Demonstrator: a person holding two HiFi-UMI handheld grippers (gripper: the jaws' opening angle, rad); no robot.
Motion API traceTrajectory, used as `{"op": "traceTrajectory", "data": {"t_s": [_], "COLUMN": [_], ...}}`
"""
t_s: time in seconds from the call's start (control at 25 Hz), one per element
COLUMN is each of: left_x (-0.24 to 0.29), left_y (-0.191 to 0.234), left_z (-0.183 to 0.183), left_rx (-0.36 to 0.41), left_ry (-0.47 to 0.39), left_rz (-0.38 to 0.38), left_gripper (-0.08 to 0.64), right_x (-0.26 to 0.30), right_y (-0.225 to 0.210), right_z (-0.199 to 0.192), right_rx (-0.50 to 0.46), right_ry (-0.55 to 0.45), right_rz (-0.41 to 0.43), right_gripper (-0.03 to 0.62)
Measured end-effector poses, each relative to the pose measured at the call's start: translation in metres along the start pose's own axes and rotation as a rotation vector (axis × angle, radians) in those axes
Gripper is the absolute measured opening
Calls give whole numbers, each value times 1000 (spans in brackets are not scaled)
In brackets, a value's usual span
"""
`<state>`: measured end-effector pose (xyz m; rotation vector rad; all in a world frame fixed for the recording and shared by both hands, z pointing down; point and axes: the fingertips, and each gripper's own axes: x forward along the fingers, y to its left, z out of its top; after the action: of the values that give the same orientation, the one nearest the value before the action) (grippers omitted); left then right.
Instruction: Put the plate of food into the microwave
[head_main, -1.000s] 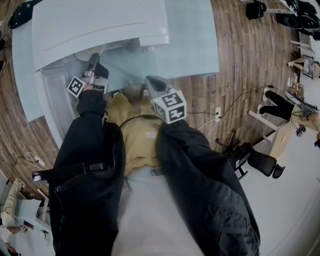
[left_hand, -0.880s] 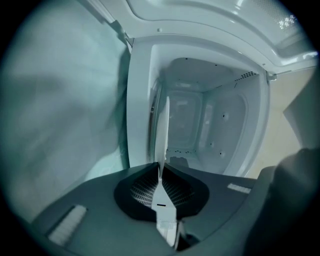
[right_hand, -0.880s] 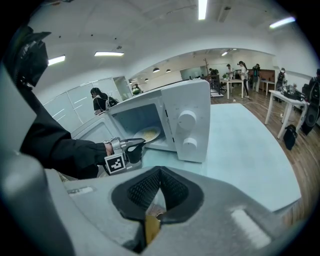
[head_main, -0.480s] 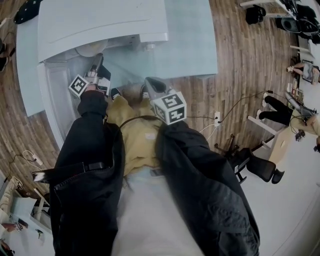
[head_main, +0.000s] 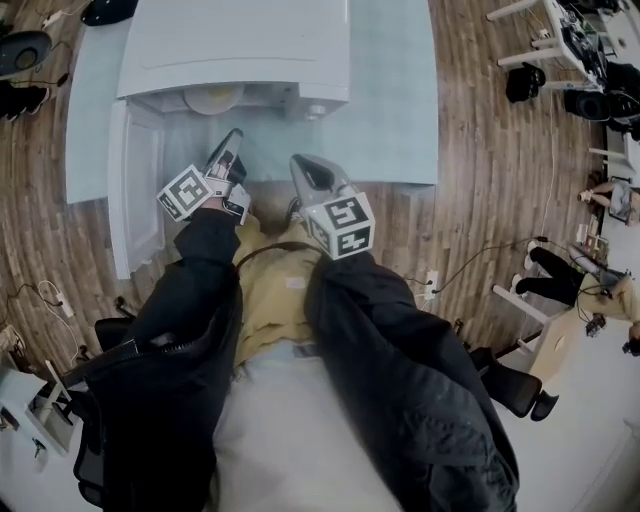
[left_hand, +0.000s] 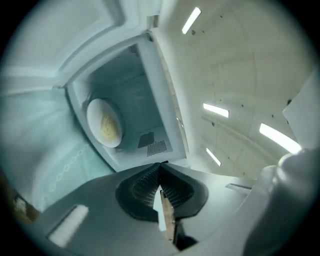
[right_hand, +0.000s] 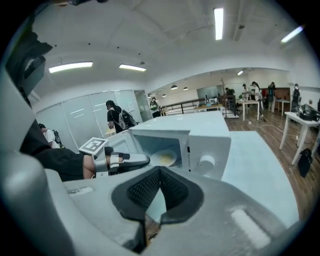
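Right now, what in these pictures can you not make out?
Plate: head view, mostly hidden under the microwave roof.
Food: left gripper view, yellowish, too blurred to identify.
Knob markings: right gripper view, too small to read.

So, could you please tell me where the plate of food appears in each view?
Head view: plate of food upper left, inside the microwave.
Left gripper view: plate left of centre, in the cavity.
Right gripper view: plate at centre, inside the microwave.
Shared landmark: the open microwave.
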<state>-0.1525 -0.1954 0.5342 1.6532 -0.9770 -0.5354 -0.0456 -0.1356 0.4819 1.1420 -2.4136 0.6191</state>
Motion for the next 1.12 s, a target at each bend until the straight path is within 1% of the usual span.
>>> {"op": "traceTrajectory", "data": {"t_s": [0.12,0.2,0.28,0.36,0.44,0.6,0.68,0.72,1.0,1.12], "left_x": [-5,-7,-10,-12,-14,-18,-19,-18,-15,-15], "left_y": [-41,-68,-93,-116,-135,-160,-169,-173,-185,-186], "left_z": [0,7,14,17,21,32,36,38,44,46], "left_rx": [265,411,540,652,747,917,979,997,1079,1086], "left_ry": [38,37,33,37,35,9,-11,-19,-33,-42], "left_rz": [24,24,22,13,13,44,57,59,76,80], "left_gripper": [2,1,2,0,0,0,0,0,0,0], "right_x": [-10,-12,-17,-22,-27,-28,-27,-27,-26,-24], "right_y": [6,10,14,15,16,15,13,12,13,13], "right_z": [31,53,74,91,106,123,130,134,147,148], "right_rx": [-46,-73,-102,-128,-146,-155,-161,-165,-188,-194], "right_ry": [-81,-139,-192,-245,-289,-328,-341,-345,-363,-364], "right_rz": [-8,-8,-9,-11,-16,-20,-21,-20,-7,-3], "right_gripper": [-2,-2,-2,-2,-2,-3,-3,-3,-3,-3]}}
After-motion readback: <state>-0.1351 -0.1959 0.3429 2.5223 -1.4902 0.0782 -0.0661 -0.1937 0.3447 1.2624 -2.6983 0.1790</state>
